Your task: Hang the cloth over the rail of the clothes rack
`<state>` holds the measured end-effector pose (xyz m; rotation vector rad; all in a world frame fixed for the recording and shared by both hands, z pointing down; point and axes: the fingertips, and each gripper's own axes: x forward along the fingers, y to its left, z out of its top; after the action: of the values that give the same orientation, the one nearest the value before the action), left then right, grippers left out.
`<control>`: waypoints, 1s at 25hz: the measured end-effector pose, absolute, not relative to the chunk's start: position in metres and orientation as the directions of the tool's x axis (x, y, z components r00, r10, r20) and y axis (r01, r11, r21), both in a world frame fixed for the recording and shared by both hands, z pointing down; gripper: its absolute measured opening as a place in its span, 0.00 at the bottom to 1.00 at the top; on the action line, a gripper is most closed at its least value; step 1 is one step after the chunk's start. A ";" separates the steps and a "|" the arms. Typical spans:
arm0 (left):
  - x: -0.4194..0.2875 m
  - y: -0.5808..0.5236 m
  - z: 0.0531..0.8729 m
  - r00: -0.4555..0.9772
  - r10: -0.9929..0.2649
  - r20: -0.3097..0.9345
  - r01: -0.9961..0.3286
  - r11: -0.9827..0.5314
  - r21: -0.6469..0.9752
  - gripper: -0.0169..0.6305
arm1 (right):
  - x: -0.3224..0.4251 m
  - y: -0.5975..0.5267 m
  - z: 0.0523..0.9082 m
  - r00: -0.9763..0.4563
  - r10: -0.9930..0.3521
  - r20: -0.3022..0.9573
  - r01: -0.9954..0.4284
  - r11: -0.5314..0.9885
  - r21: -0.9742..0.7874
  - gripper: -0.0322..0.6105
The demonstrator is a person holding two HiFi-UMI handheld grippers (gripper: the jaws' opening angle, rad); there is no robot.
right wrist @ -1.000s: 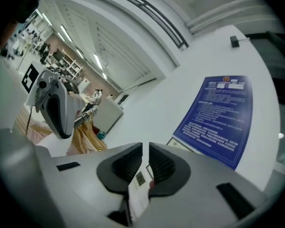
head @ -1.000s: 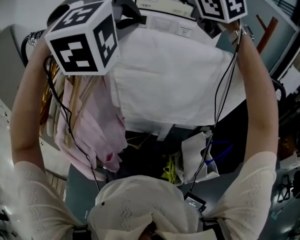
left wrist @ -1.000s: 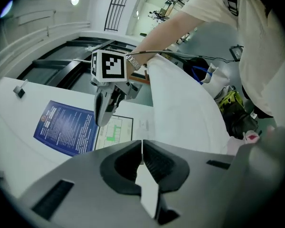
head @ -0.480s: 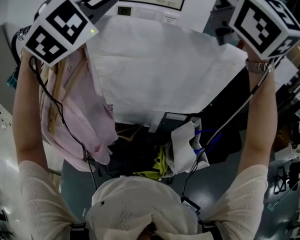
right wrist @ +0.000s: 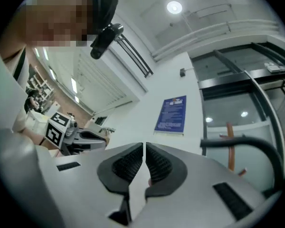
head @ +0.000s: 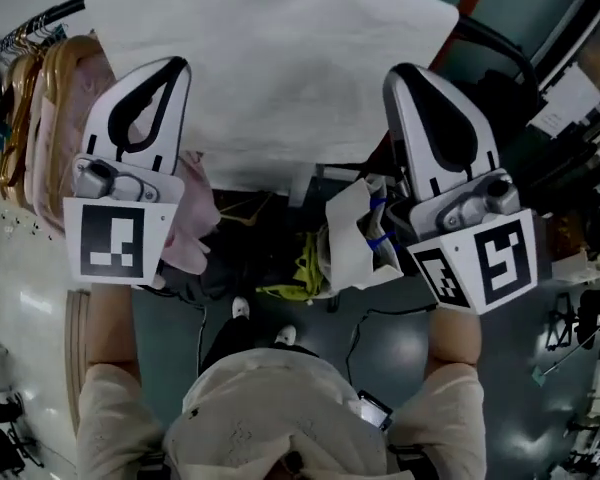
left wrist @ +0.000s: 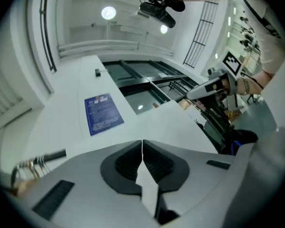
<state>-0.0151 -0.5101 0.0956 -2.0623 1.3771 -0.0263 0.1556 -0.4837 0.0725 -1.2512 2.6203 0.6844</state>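
A white cloth [head: 280, 68] is stretched wide across the top of the head view, held up by its near edge. My left gripper [head: 168, 66] is shut on the cloth's left part and my right gripper [head: 405, 70] on its right part. A thin fold of white cloth [left wrist: 143, 177] shows pinched between the left gripper's [left wrist: 142, 144] black pads, and another strip of cloth [right wrist: 141, 177] between the right gripper's [right wrist: 145, 146] pads. The rack rail [head: 35, 16] with hangers runs at the upper left. A black curved bar [head: 492, 46] stands beyond the cloth's right corner.
Pink garments on wooden hangers [head: 50, 98] hang at the left, close to my left gripper. Below the cloth sit a white bag [head: 352, 243] and a yellow item [head: 305, 268] on the dark floor. A white counter [head: 20, 268] runs along the left. A blue poster [left wrist: 103, 114] is on the wall.
Both grippers have tipped up and forward, so their marker cubes now face me. The cloth has moved up and away, and now spreads across the top of the view.
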 end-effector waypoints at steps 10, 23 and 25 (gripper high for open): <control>-0.028 -0.452 0.301 0.435 -0.888 -0.151 -0.897 -0.413 -0.157 0.05 | 0.152 -0.437 0.308 -0.435 -0.896 -0.089 -0.891 0.443 -0.102 0.10; -0.122 -0.354 0.404 0.456 -0.890 -0.027 -0.888 -0.457 0.057 0.05 | 0.047 -0.340 0.416 -0.279 -0.957 0.072 -0.946 0.261 -0.191 0.10; -0.121 -0.347 0.400 0.468 -0.883 -0.044 -0.881 -0.470 0.057 0.05 | 0.036 -0.335 0.411 -0.286 -0.957 0.053 -0.945 0.272 -0.181 0.10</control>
<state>-0.1210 -0.3470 0.4003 -2.7136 1.6299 0.1063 0.0363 -0.3347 0.4110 -1.8358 2.4520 -0.2735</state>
